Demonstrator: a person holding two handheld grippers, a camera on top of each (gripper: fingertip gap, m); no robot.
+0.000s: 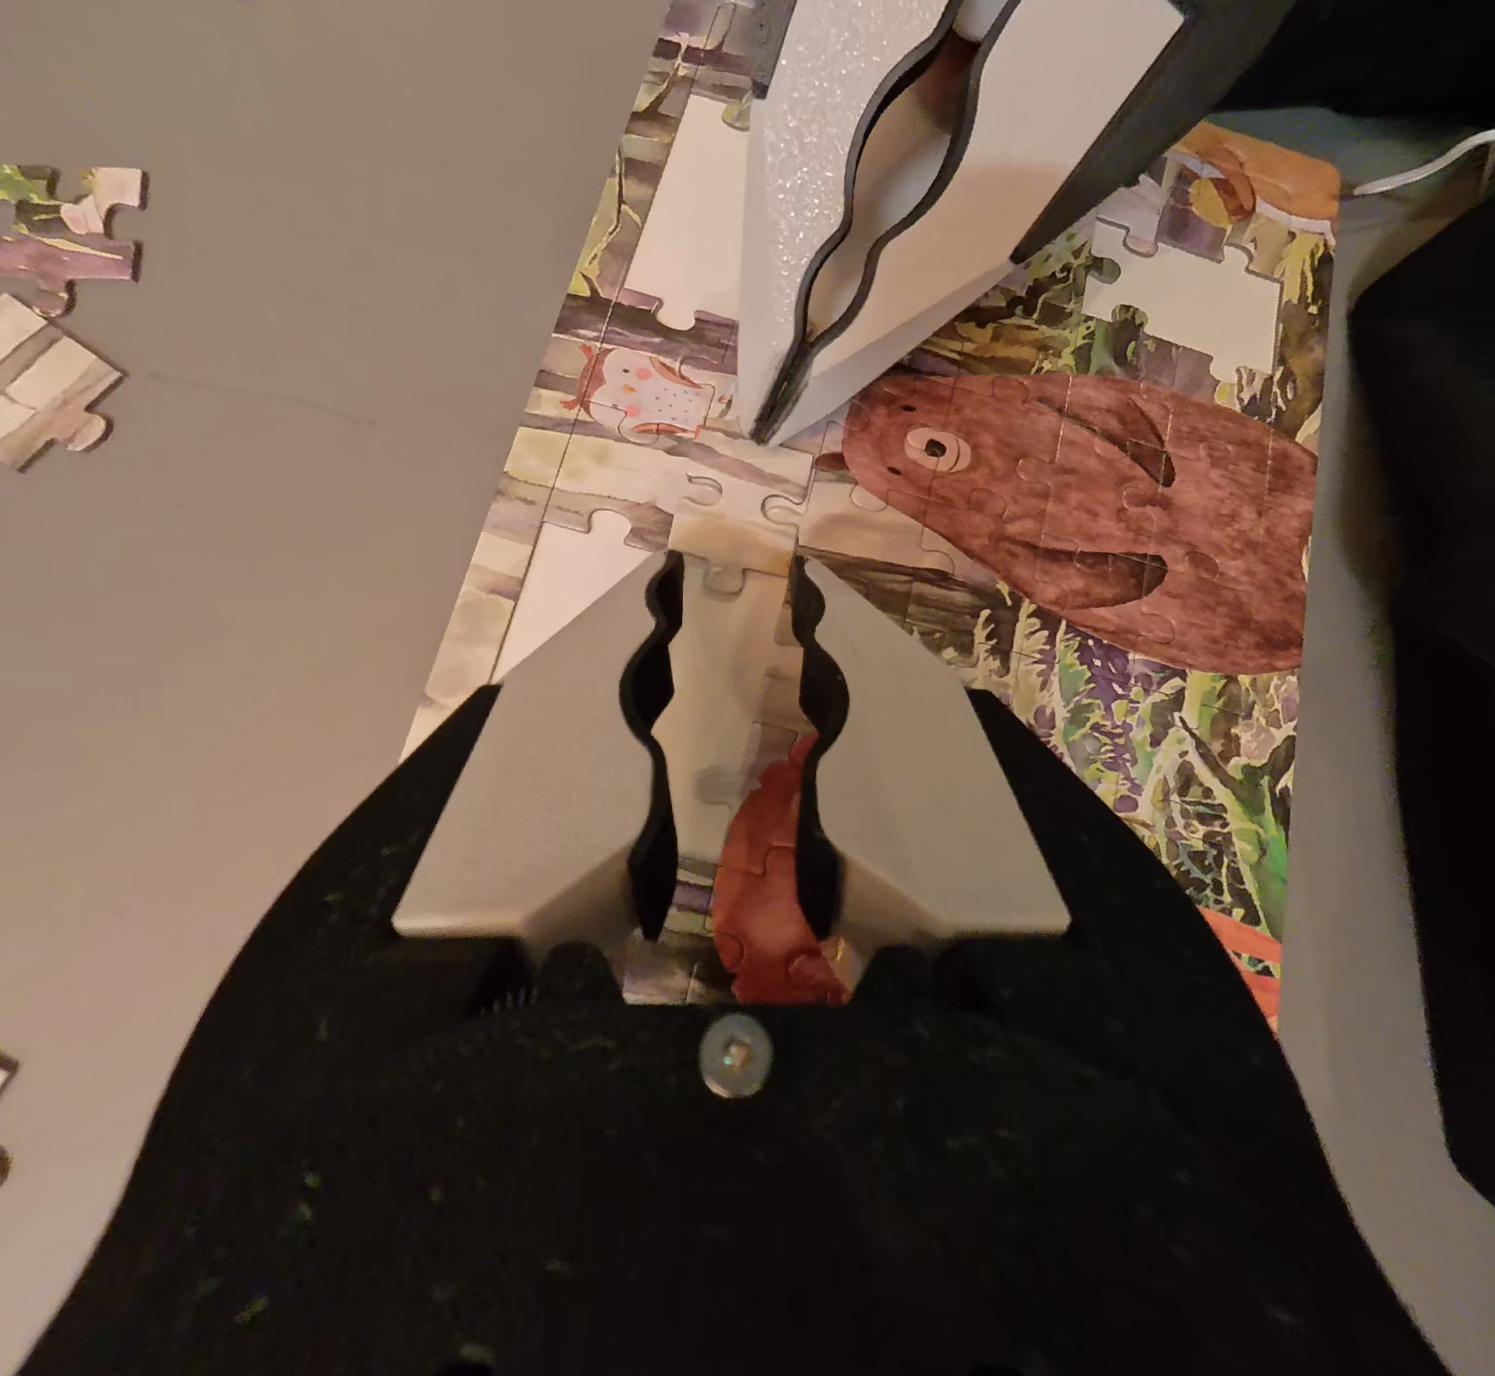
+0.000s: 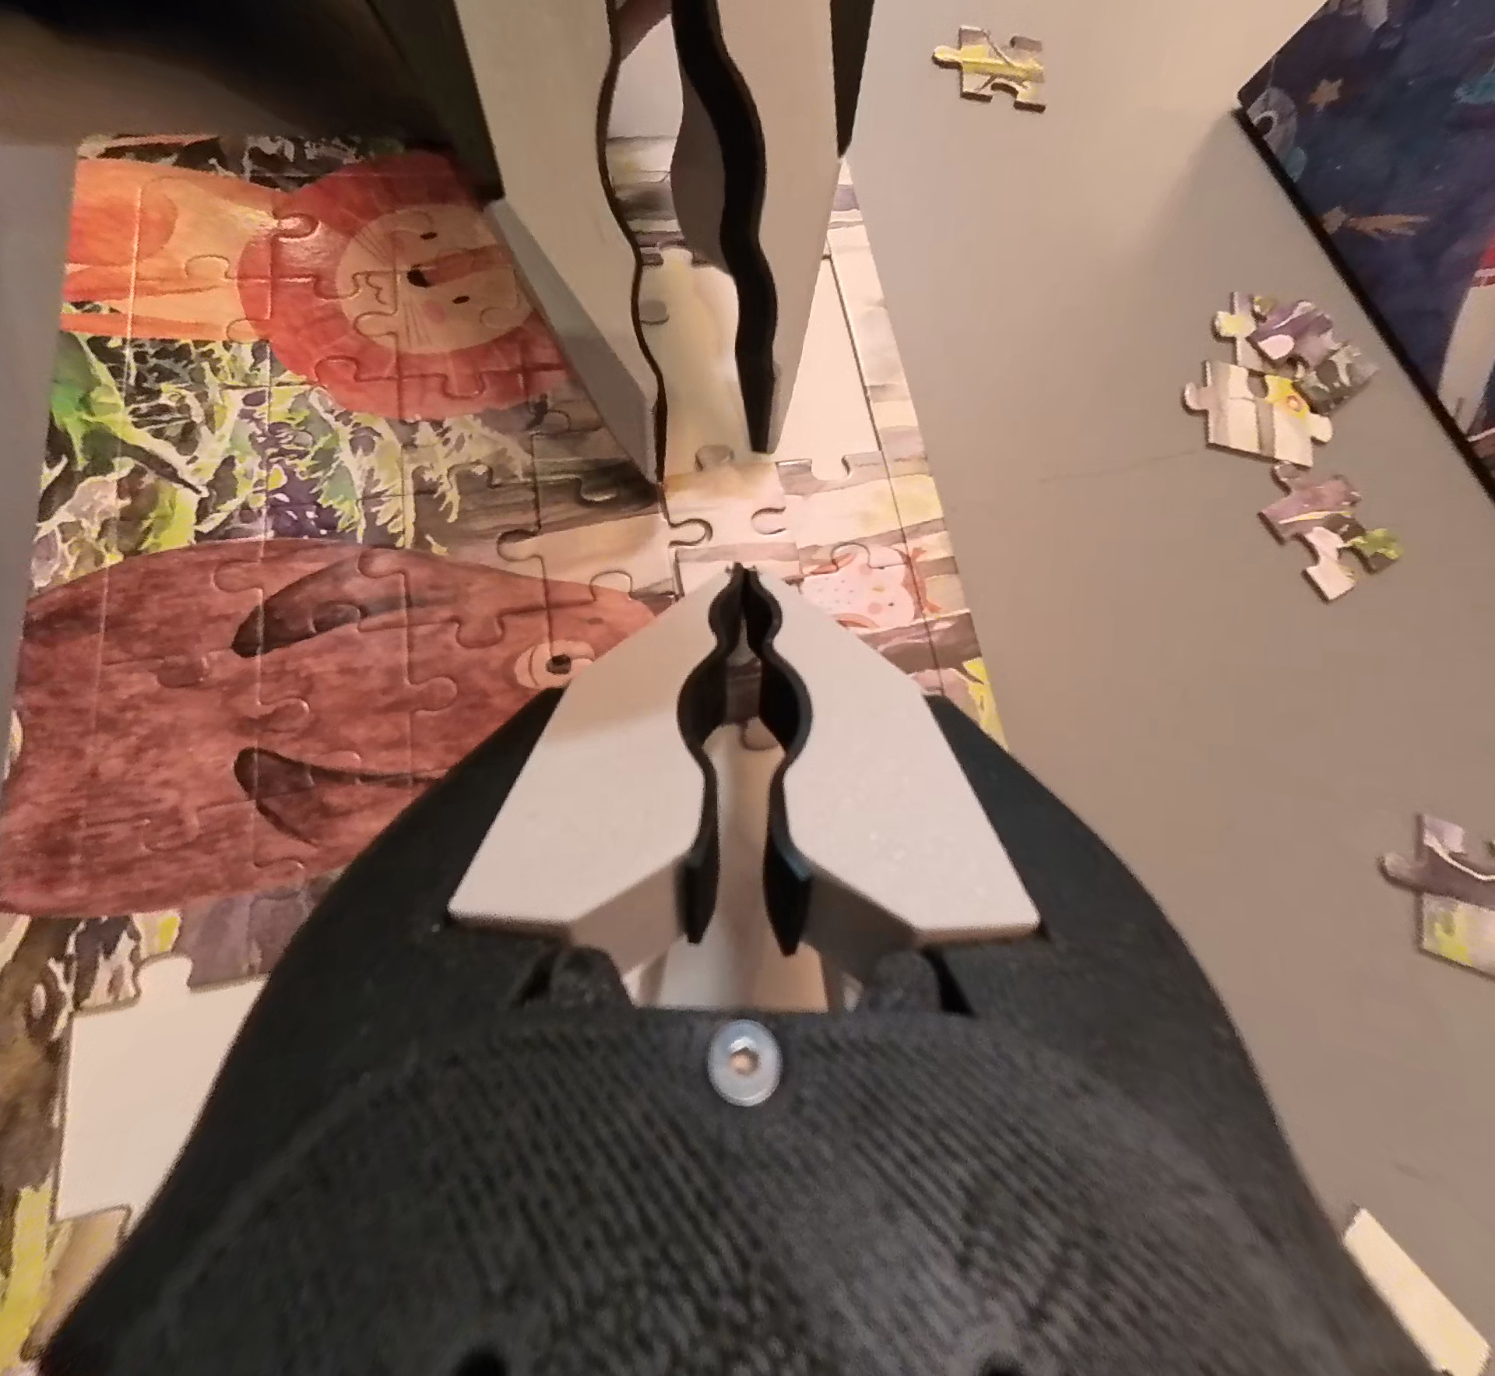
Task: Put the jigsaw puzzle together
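Far left in the left wrist view, loose pieces lie scattered on the grey table, and a broad bare stretch of table separates them from the jigsaw puzzle. The puzzle's left edge runs as a long straight border, with white unfilled gaps just inside it. The left gripper has its fingers spread apart, its tips resting at a pale piece near the middle of the assembled picture, without clamping it. Across from it, the right gripper comes down with its fingers pressed together, tip touching the puzzle surface just beside a small owl figure and the brown bear. To the right, the puzzle's far edge sits close to the table edge, with dark space beyond. In the right wrist view, the lion and bear fill the left side, the two grippers meet tip to tip around the pale piece at centre, and the right gripper shows its tips closed on nothing. Right of the puzzle border lies open table, then more loose pieces and a dark blue picture board at the corner.
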